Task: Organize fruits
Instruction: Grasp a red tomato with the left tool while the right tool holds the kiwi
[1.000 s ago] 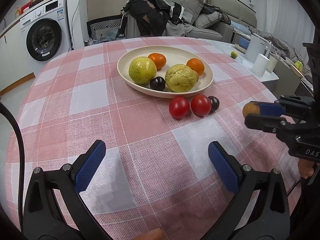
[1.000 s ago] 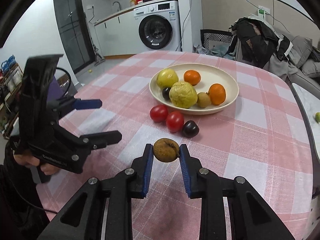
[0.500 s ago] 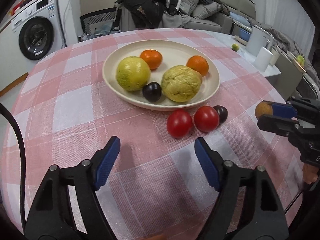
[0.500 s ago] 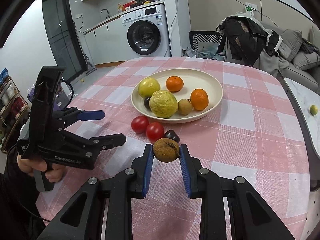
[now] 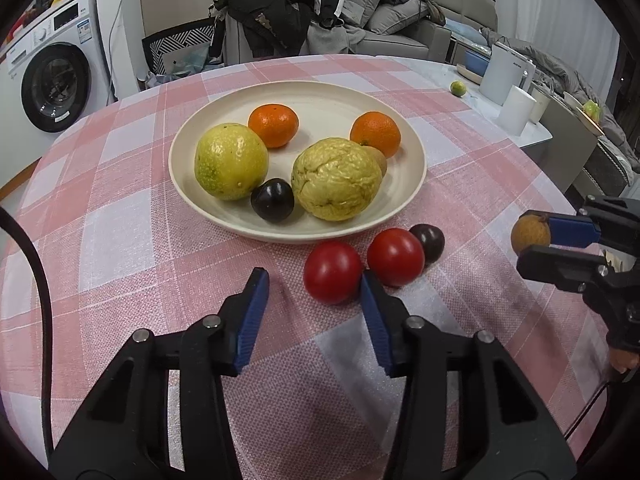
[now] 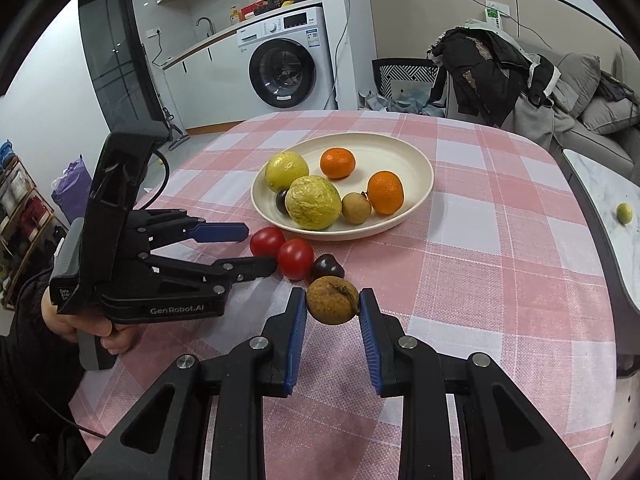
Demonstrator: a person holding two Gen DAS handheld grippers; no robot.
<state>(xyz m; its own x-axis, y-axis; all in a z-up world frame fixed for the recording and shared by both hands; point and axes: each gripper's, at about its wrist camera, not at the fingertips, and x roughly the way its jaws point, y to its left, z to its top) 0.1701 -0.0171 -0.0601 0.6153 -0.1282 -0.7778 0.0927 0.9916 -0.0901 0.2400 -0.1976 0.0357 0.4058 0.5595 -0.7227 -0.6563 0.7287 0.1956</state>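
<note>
Left gripper (image 5: pixel 312 280) has moved in toward the fruit since a second ago; its jaws have just been closing, now half apart, nothing clamped, the left tomato (image 5: pixel 333 271) just past the tips. Second tomato (image 5: pixel 395 257) and dark plum (image 5: pixel 430 242) touch in a row on the checked surface (image 5: pixel 120 240), just before the plate (image 5: pixel 408 176), same spots as before. Right gripper (image 6: pixel 332 300) still clamped on the brown fruit (image 6: pixel 332 299), held above the surface near the plum, barely shifted.
</note>
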